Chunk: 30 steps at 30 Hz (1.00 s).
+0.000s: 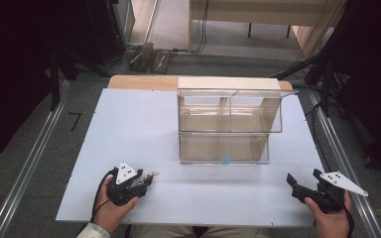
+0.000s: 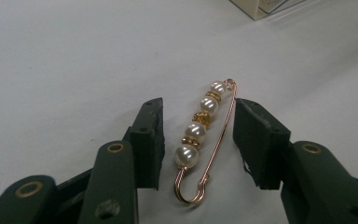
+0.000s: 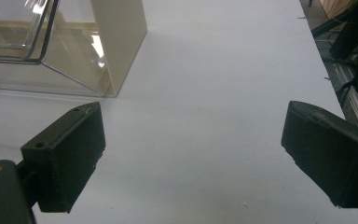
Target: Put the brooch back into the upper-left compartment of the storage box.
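Gold pin strung with pearls (image 2: 205, 135) lies on the white table (image 1: 129, 129) between the left gripper (image 2: 198, 140)'s parted pads, untouched; from above it is a mere glint. Right gripper (image 3: 191, 158), jaws wide and holding nothing, faces the clear two-tier case (image 3: 51, 56).

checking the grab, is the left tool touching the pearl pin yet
Apart. The left gripper view shows bare table either side of the pearl pin, between it and the left tool's pads.
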Available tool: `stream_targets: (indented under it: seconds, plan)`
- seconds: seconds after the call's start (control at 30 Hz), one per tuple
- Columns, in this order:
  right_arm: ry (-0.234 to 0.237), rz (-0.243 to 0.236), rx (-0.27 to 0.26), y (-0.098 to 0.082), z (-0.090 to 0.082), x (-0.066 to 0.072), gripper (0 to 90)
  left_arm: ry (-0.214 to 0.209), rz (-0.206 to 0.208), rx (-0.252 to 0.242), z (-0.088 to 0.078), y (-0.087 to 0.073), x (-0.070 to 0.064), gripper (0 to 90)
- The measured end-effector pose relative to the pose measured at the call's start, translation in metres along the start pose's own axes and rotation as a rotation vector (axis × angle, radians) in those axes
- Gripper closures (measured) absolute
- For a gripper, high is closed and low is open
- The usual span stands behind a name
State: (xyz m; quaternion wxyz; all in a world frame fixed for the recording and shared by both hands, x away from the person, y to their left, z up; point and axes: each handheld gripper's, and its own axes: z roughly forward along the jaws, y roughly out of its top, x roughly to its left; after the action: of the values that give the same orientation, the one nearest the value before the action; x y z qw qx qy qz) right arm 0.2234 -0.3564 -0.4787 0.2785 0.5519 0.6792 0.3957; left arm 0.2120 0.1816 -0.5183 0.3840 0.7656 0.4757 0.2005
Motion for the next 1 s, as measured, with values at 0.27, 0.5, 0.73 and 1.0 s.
stream_targets:
  seconds: [0.27,0.5,0.73,1.0]
  plan:
    - [0.000,0.001,0.000,0.0000,0.0001,0.0000,4.8,0.007,0.024,0.005,0.0005,0.0001,-0.0024,63.9]
    - [0.001,-0.003,-0.001,0.0001,0.0006,0.0000,4.8,-0.003,0.046,0.008,0.0007,0.0001,-0.0044,74.6]
    - [0.001,-0.003,-0.001,0.0001,0.0006,-0.0001,4.8,-0.018,0.053,0.008,0.0003,0.0000,-0.0044,79.5]
    - [0.001,0.000,-0.001,0.0001,0.0004,-0.0004,4.8,-0.038,0.058,-0.012,-0.0019,-0.0004,-0.0046,79.8]
